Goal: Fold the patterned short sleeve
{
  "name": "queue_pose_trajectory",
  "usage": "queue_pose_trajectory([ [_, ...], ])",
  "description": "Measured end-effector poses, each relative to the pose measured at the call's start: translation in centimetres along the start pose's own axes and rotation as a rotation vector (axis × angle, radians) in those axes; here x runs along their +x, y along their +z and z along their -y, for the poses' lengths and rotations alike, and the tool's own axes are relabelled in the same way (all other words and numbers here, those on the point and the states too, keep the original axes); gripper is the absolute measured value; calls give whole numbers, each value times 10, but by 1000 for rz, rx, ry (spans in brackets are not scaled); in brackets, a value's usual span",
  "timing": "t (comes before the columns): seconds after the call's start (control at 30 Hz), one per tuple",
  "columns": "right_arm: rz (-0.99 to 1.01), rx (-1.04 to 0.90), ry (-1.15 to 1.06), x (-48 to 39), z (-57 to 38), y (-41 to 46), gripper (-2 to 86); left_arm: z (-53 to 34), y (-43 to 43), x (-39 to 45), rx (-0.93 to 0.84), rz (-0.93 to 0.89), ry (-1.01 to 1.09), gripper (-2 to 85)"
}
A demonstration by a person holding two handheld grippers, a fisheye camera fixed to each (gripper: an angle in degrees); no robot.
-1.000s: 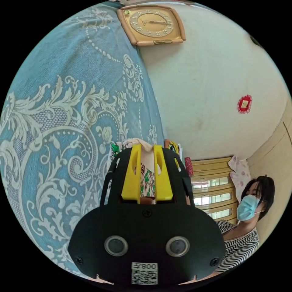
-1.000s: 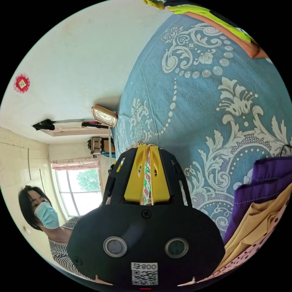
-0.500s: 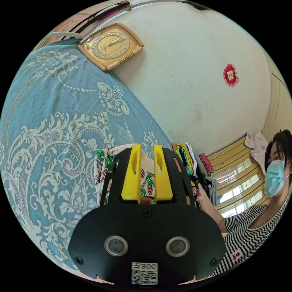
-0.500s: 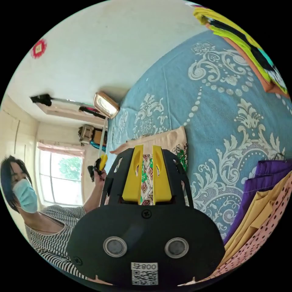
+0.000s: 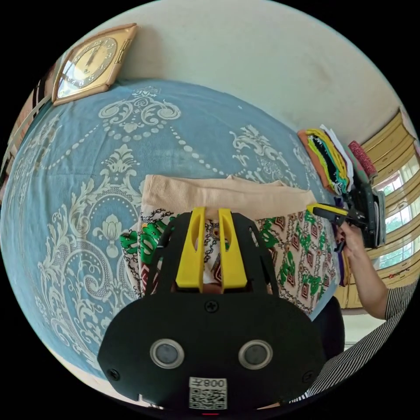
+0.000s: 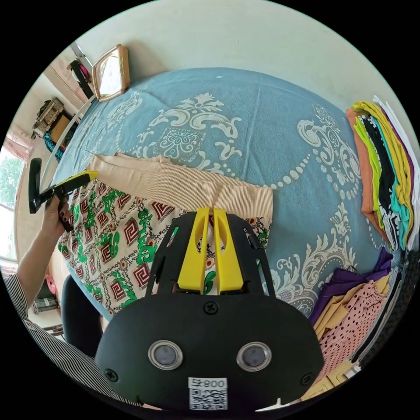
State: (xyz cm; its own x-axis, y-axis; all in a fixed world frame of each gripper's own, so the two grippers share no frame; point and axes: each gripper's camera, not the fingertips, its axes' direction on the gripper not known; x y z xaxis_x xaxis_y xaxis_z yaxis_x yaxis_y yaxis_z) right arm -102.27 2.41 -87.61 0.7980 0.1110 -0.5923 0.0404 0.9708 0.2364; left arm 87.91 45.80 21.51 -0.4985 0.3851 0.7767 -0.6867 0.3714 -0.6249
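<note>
— Since half a second ago, both grippers have come down and swung toward the bedspread (image 5: 87,144); the patterned short sleeve (image 6: 127,227), bunched up then, now lies spread across the blue cloth with its beige ribbed band (image 6: 183,186) stretched along the far edge.

— Who holds what?

— In its own view the left gripper (image 5: 211,216) sits at lower centre, jaws drawn close with only a thin strip of patterned cloth between them, so I judge it clenched on the garment just under the band. The right gripper (image 6: 208,216) reads the same in the right gripper view, jaws nearly touching, nipped on the cloth below the band.

— Why hold there?

— Probably to keep the hem edge taut and straight, so the garment lands flat before any fold. Its near edge hangs off the bed at lower left of the right gripper view.

— And the piles?

— A folded stack (image 6: 385,175) stands at the right edge, well apart from the garment; purple and dotted clothes (image 6: 350,306) lie at lower right. A clock (image 5: 87,63) leans at the upper left of the left gripper view.
</note>
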Motion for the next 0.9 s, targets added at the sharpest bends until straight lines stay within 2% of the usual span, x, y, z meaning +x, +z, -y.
queue_pose_trajectory([
  [0.13,48,3,3,-11,6,-18,5,8,-9,12,12,4,16,16],
  [0.47,58,149,47,-35,3,-89,3,25,-53,34,122,3,35,9],
  [0.67,61,48,61,-34,17,-77,4,35,-42,32,59,20,12,13],
  [0.73,64,69,61,-35,17,-84,4,36,-41,33,31,33,11,16],
  [0.9,95,102,68,-32,11,-113,4,27,-75,34,120,9,1,20],
])
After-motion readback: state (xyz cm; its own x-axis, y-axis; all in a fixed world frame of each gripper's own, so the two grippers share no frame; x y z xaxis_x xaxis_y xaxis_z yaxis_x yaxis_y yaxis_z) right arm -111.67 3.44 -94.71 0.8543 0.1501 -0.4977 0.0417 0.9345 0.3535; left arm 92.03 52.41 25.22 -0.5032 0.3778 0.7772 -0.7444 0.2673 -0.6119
